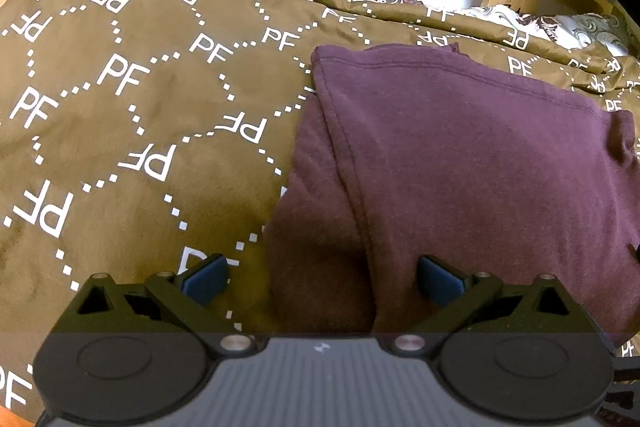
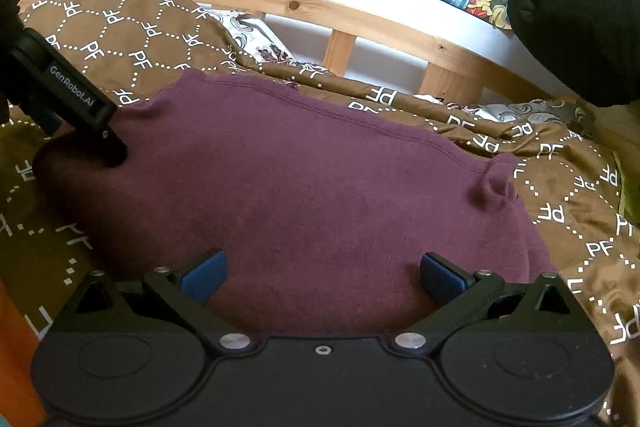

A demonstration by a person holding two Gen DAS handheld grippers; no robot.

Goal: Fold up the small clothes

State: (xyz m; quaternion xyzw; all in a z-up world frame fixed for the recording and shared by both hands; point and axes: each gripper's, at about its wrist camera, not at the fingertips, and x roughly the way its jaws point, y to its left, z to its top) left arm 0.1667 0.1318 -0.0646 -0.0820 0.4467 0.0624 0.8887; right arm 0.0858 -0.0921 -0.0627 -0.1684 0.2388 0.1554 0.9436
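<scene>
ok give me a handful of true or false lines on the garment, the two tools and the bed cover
1. The dark purple knit garment lies on a brown bed cover printed with white PF letters. True.
2. The right tool is clamped on the garment. False: its blue pads stand wide apart, gripping nothing.
3. The left tool is open. True.
4. A stitched hem runs along the garment's far edge. True.
5. The garment is spread out as a single flat layer. False: the left wrist view shows one layer folded over another along its left side.
6. A metal headboard stands behind the bed. False: it is a pale wooden slatted bed frame.
</scene>
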